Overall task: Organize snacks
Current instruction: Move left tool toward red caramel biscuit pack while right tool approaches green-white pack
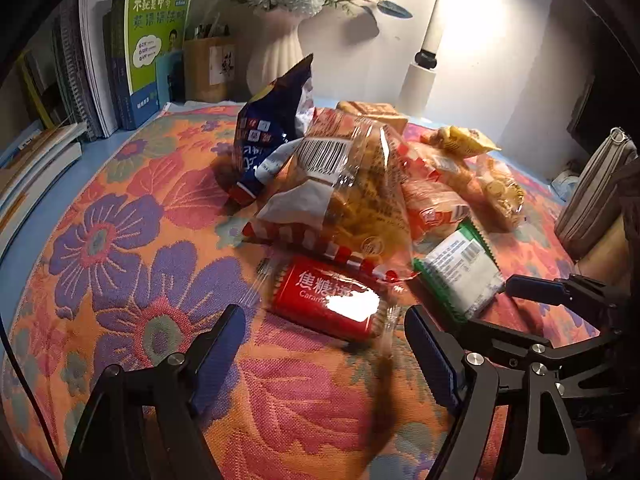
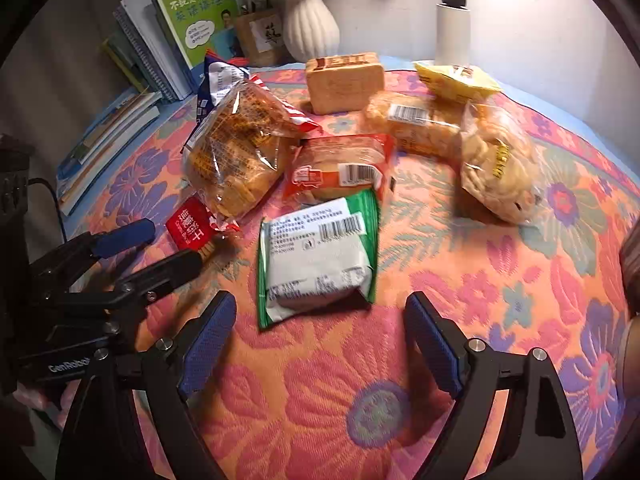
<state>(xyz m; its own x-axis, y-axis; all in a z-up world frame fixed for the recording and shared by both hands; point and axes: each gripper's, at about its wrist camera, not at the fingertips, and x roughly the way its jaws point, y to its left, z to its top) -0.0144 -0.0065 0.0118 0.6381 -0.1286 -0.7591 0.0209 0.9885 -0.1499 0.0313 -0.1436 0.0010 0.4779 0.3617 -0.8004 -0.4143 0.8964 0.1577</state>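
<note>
Both jaws spread, nothing between them. My left gripper (image 1: 324, 344) sits just short of the red pack (image 1: 326, 300), my right gripper (image 2: 320, 328) just short of the green pack (image 2: 320, 256). Both packs lie flat on the floral cloth (image 2: 320, 400), at the near edge of the snack pile (image 2: 248, 140). I'd judge them light, crinkly film, slippery, biscuits inside likely brittle. Take each across the short sides, on the body rather than the fin seals, soft squeeze. Red pack's far end touches the big clear bag (image 1: 352, 184), so that may drag. Open cloth near me; books (image 1: 100, 80) left, vase (image 1: 276, 60) and lamp (image 1: 424, 72) behind, the two grippers close together
</note>
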